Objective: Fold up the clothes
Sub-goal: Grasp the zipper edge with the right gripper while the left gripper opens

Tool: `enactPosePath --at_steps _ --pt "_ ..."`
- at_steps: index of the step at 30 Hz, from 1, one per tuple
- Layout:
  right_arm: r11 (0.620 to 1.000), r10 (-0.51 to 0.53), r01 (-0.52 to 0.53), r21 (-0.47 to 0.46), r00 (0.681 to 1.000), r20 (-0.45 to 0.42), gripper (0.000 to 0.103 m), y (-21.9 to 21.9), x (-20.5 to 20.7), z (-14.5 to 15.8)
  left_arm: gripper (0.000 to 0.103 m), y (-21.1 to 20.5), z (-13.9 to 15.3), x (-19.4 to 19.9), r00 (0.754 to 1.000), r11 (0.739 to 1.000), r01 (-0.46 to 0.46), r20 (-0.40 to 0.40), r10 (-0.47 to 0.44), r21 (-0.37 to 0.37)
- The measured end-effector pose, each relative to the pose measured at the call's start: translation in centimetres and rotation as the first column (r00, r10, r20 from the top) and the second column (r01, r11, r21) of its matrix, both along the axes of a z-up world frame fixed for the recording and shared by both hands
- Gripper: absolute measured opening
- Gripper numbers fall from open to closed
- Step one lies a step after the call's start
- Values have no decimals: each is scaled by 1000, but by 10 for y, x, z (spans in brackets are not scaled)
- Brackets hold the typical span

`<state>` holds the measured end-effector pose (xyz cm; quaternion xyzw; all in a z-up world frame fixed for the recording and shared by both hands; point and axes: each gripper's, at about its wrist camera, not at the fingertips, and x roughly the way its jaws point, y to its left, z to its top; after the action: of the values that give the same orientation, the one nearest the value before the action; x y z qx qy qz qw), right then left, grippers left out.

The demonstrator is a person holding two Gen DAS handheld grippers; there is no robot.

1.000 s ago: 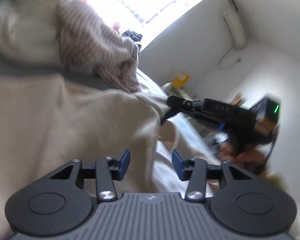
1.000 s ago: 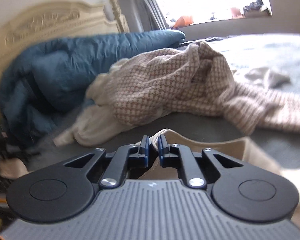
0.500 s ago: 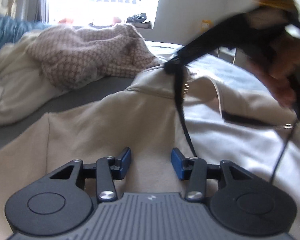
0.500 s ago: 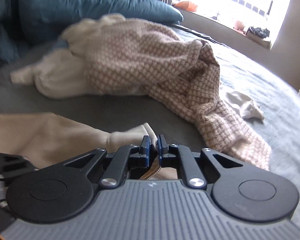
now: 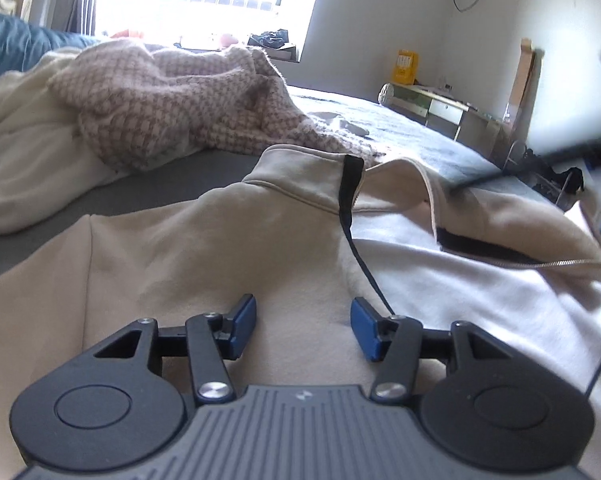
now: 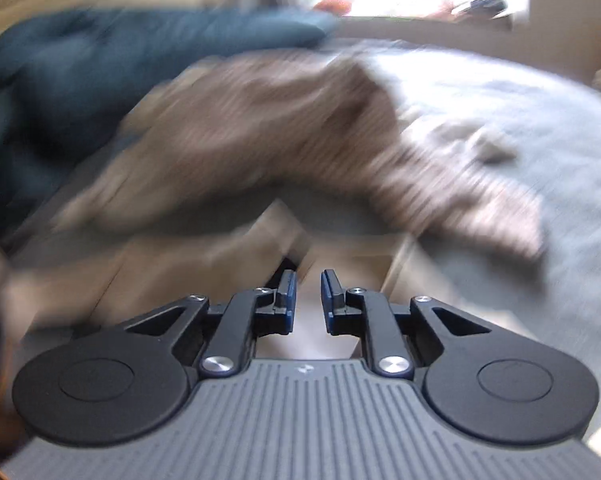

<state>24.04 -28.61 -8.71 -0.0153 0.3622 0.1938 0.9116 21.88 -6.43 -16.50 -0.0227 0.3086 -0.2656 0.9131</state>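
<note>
Beige fleece zip-neck jacket [image 5: 204,248] — my left gripper [image 5: 303,322] opening above it, my right gripper [image 6: 307,298] opening, empty; collar may flop askew.

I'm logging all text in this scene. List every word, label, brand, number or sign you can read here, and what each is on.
No text can be read in either view.
The yellow sign against the far wall bears dark marks, too small to read.
The small emblem on the left gripper's grey body is a mark, not letters; the same emblem on the right gripper.
The beige jacket shows no label.
The right wrist view is blurred.
</note>
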Motion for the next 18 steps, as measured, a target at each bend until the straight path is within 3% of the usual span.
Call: enactPosePath --at_steps 3,7,11,14,15,18 --pt "969 216 -216 -124 976 -14 13 30 -37 -24 54 4 0 2 1000 1000 0 -12 -1 -29" --pt "872 412 -397 -287 911 -9 6 70 -62 -55 54 9 -2 3 1000 998 0 -25 -2 -58" --pt "695 552 -466 -547 834 -8 4 93 -88 -74 54 14 -3 6 999 995 -1 -44 -3 -100" --pt "617 546 -424 -663 837 -28 4 98 -93 -69 54 17 -3 8 998 992 -4 -55 -3 -125" --pt "604 538 -403 -688 843 -22 4 98 -92 -68 54 18 -3 8 998 992 -4 -57 -3 -128" --pt "644 563 -422 -638 826 22 4 101 -94 -58 54 18 -3 9 998 991 -4 -59 -4 -135"
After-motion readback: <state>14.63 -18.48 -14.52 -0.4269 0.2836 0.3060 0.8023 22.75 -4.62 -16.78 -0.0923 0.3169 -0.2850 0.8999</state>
